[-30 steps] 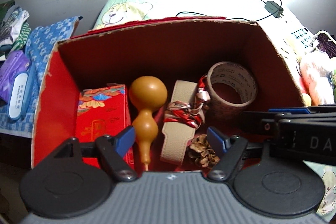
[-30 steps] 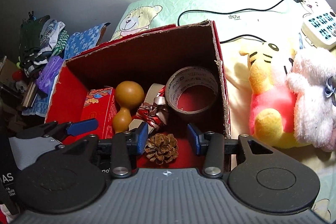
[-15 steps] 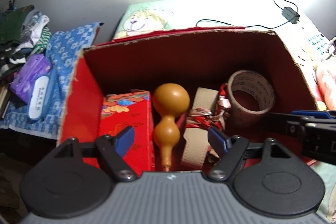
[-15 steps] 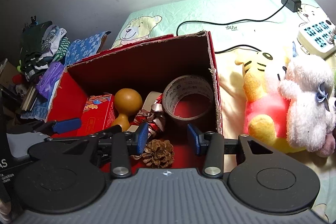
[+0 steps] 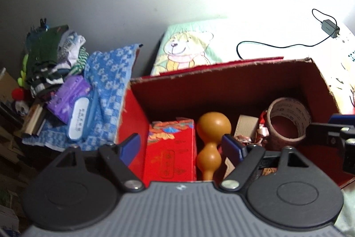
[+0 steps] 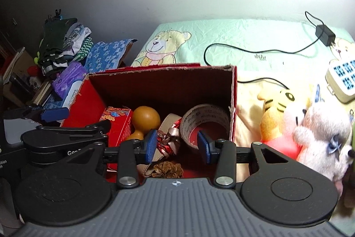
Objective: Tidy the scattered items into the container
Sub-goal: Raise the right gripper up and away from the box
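A red cardboard box point(image 5: 221, 72) point(image 6: 159, 70) stands open on the bed. Inside lie a red patterned packet point(image 5: 170, 152) point(image 6: 119, 121), an orange gourd point(image 5: 212, 137) point(image 6: 145, 119), a beige strap point(image 5: 247, 128) point(image 6: 169, 123) with red and silver ribbon point(image 6: 167, 141), a tape roll point(image 5: 288, 119) point(image 6: 204, 119) and a pine cone point(image 6: 167, 169). My left gripper point(image 5: 182, 148) hangs open above the box's near left side, nothing between its fingers. My right gripper point(image 6: 177, 146) is open and empty over the near right part of the box.
Plush toys point(image 6: 310, 126) lie right of the box on the bedsheet point(image 6: 244, 41). A power strip point(image 6: 341, 79) and a charger with cable point(image 6: 324, 34) sit at the far right. Folded clothes point(image 5: 51, 54), a blue towel point(image 5: 106, 81) and a purple pack point(image 5: 66, 99) pile up at left.
Both grippers have pulled back and up from the box, so it looks smaller and lower in each view. The left view has swung left. Nothing in the box has moved.
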Demonstrator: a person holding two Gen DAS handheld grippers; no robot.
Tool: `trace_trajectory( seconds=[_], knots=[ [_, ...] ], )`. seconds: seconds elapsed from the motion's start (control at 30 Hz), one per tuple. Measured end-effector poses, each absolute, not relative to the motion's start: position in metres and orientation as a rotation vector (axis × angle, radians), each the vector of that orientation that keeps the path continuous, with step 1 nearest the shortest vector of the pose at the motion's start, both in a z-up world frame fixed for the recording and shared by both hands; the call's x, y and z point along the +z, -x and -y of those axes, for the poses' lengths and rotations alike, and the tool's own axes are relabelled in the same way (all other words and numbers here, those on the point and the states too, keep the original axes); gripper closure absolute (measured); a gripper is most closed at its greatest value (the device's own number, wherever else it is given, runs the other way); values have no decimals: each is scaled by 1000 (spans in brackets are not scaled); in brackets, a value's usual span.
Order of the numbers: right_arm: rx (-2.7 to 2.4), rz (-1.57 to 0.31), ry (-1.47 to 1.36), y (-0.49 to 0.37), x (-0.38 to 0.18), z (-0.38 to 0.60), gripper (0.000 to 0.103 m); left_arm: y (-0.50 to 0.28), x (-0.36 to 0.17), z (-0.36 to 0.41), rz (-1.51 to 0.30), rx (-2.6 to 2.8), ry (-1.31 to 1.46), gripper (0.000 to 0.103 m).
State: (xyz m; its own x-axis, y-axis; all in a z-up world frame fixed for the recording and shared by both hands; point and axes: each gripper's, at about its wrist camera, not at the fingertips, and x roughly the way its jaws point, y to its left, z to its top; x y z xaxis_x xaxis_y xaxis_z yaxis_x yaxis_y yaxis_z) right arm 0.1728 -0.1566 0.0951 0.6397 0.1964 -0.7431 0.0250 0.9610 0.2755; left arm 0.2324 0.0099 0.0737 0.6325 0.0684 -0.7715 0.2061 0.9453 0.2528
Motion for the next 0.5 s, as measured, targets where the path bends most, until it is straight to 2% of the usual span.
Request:
trace_trajectory(
  seconds=[0.3,0.5],
  knots=[
    [126,-761,-243,-179,128,169,60,-237,116,5,-785,-27,-380,18],
    [165,-744,-271,-159,120,179,60,-215,131,13,-749,-31,-321,12]
  ],
)
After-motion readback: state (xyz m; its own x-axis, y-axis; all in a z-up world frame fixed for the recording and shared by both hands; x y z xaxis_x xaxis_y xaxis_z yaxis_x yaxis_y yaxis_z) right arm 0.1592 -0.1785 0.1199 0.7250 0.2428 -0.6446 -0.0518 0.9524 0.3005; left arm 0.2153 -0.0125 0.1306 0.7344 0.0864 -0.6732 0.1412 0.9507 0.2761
